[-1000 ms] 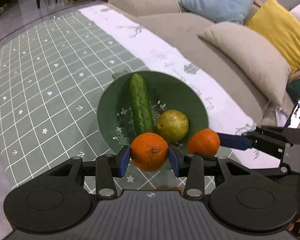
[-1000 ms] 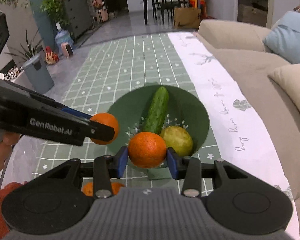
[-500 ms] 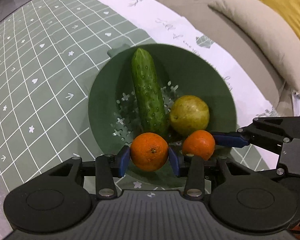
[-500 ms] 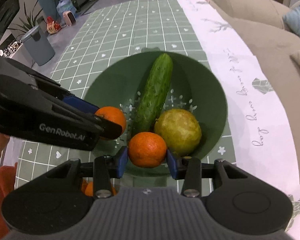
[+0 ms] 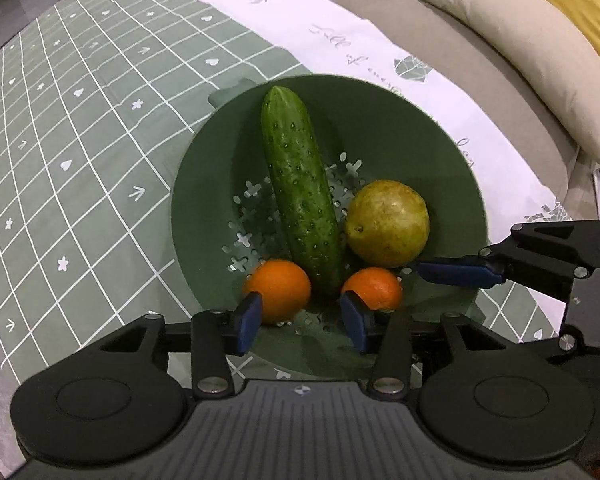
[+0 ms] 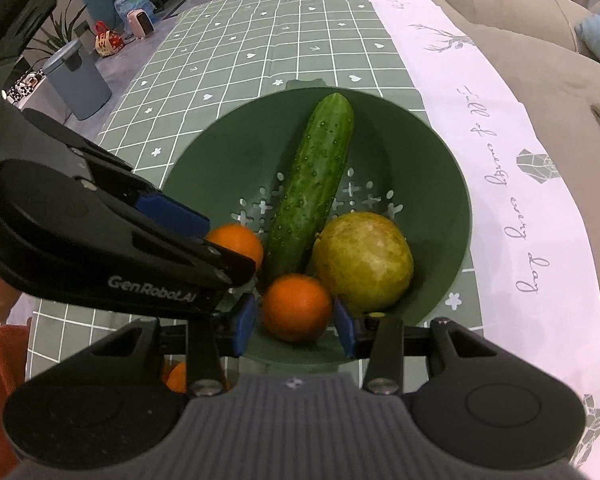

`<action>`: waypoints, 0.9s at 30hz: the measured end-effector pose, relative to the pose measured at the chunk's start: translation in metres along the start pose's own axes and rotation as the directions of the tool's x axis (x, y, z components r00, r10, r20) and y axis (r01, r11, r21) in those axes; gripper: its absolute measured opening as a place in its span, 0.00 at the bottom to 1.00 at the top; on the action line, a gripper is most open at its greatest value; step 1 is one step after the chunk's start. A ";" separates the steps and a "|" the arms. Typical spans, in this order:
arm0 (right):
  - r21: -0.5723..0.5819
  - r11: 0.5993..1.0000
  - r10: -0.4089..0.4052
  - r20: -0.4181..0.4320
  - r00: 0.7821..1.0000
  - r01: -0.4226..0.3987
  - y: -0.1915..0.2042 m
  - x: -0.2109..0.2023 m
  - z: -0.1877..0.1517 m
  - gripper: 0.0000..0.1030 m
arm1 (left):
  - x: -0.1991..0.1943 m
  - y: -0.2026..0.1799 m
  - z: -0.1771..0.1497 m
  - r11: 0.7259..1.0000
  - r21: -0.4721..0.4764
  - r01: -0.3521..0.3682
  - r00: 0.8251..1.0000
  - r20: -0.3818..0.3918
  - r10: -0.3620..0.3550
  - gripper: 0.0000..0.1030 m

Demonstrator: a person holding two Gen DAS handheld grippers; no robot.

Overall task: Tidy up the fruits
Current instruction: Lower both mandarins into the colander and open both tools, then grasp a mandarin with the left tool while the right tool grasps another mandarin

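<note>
A green colander bowl point(image 5: 380, 92) point(image 6: 440, 140) holds a cucumber point(image 5: 300, 196) point(image 6: 312, 184) and a yellow-green round fruit point(image 5: 388, 222) point(image 6: 364, 260). My left gripper point(image 5: 300, 322) is low over the bowl's near side and its jaws are opening. Its orange point(image 5: 278, 290) point(image 6: 236, 240) lies on the bowl floor left of the cucumber, clear of the right pad. My right gripper point(image 6: 294, 324) is also opening a little. A second orange point(image 6: 296, 306) point(image 5: 374, 288) rests in the bowl between its pads, which stand just off it.
The bowl stands on a green checked tablecloth point(image 5: 80, 140) with a white printed border point(image 6: 500, 160). A beige sofa with cushions point(image 5: 520, 52) runs along the far side. Another orange point(image 6: 176, 376) lies on the table under my right gripper. A bin and plants point(image 6: 76, 76) stand on the floor.
Both grippers came down into the bowl with their oranges. The left jaws widened and let their orange settle on the bowl floor. The right orange slipped slightly forward from its pads.
</note>
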State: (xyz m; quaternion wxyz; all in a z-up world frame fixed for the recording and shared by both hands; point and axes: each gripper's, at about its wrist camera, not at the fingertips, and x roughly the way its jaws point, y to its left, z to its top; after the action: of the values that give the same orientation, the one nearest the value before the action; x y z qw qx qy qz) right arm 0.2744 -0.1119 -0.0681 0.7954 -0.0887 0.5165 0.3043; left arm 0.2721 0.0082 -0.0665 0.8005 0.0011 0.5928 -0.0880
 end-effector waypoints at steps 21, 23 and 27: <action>0.130 0.991 -0.063 0.250 0.966 0.031 0.029 -0.089 -0.049 0.52 | -0.107 -0.006 -0.075 0.998 -0.067 -0.003 0.959 0.281 0.022 0.53; 0.161 0.987 -0.065 0.269 0.961 0.022 0.033 -0.095 -0.062 0.52 | -0.109 -0.007 -0.088 0.997 -0.076 -0.006 0.954 0.298 0.028 0.54; 0.207 0.978 -0.093 0.287 0.953 0.033 0.040 -0.099 -0.085 0.54 | -0.108 -0.008 -0.113 0.995 -0.096 0.018 0.950 0.312 0.013 0.54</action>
State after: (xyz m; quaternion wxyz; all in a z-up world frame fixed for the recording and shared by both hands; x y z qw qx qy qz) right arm 0.1581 -0.1573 -0.0124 0.8777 0.0215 0.4169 0.2353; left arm 0.1335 0.0278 0.0030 0.8831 -0.0530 0.4624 -0.0589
